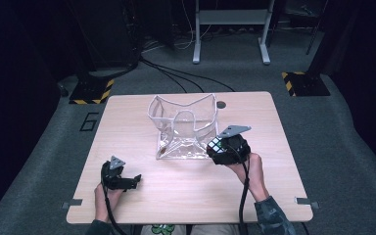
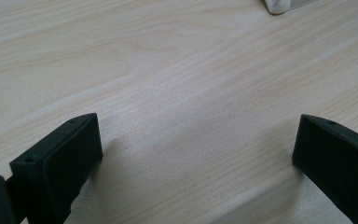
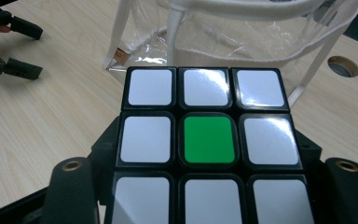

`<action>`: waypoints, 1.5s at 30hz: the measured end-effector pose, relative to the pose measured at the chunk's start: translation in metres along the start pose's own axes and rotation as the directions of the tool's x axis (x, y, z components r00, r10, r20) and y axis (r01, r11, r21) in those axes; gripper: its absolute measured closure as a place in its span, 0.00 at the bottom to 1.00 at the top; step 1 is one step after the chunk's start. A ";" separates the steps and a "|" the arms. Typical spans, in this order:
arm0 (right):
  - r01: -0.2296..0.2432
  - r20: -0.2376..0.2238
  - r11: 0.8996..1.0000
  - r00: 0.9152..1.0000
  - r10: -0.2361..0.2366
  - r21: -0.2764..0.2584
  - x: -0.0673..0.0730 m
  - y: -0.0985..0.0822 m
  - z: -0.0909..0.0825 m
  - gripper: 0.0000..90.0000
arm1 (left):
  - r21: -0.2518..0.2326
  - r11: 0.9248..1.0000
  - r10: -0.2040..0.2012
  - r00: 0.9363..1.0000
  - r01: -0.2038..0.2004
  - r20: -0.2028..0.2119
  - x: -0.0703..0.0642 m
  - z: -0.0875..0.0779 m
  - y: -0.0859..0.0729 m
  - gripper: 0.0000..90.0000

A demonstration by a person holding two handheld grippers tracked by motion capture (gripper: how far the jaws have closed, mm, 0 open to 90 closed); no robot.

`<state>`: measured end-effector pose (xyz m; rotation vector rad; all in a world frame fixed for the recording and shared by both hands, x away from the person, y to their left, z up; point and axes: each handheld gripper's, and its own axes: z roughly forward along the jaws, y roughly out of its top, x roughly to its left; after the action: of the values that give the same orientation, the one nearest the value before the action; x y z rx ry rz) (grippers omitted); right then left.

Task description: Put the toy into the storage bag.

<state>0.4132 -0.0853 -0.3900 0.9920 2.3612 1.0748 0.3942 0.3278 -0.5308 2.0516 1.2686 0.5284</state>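
Clearly we had the puzzle cube (image 3: 207,149) clamped in our right gripper (image 1: 228,148), just beside the clear bag (image 1: 183,127); rigid, light and slick-faced, it suited flat opposite sides; our left gripper (image 2: 196,154) gaped empty

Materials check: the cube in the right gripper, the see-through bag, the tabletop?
Cube: looks like black hard plastic with glossy tiles, white around one green; glare streaks show on the tiles.
Bag: clear, soft-looking plastic film, probably vinyl; it creases and reflects, with off-white fabric-like trim and handle.
Tabletop: pale wood grain, matte; veneer or laminate, can't tell.
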 end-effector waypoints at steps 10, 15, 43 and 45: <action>0.013 -0.001 1.000 1.000 -0.013 0.005 -0.002 0.016 -0.003 0.37 | 0.000 1.000 0.000 1.000 0.000 0.000 0.000 0.000 0.000 0.01; 0.028 0.004 1.000 1.000 -0.028 -0.005 -0.002 0.023 -0.005 0.37 | 0.000 1.000 0.000 1.000 0.000 0.000 0.000 0.000 0.000 0.01; 0.079 0.015 0.997 0.997 -0.079 -0.009 -0.005 0.064 -0.015 0.37 | -0.002 1.000 -0.003 1.000 0.003 -0.003 0.000 0.000 0.000 0.02; 0.082 0.017 0.997 0.997 -0.081 -0.008 -0.005 0.066 -0.015 0.37 | -0.002 1.000 -0.003 1.000 0.003 -0.002 0.000 0.000 0.000 0.02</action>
<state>0.4381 -0.0660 -0.3293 0.8899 2.3601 1.0415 0.3940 0.3277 -0.5311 2.0475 1.2718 0.5297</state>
